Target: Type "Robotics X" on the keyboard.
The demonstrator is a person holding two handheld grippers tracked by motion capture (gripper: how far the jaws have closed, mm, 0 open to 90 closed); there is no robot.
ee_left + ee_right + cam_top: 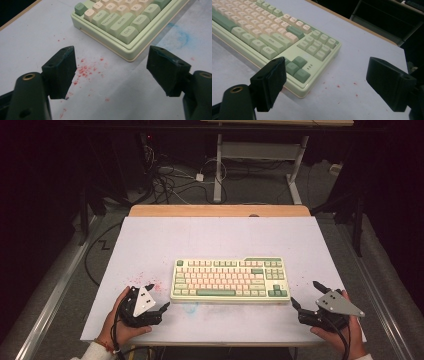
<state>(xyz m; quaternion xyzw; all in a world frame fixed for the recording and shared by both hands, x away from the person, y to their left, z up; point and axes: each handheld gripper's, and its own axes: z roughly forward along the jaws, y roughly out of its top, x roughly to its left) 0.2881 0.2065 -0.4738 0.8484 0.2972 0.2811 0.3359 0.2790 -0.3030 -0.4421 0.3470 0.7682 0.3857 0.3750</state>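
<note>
The left gripper [159,296] and the right gripper [306,293] both stand wide open and hold nothing; the keyboard [230,279] lies between them, just ahead of each.

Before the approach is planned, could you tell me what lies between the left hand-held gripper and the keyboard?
Nothing solid: bare white table with red specks lies between the left hand-held gripper and the keyboard, as the left gripper view shows.

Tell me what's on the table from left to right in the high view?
left gripper → red speckles → keyboard → right gripper
</note>
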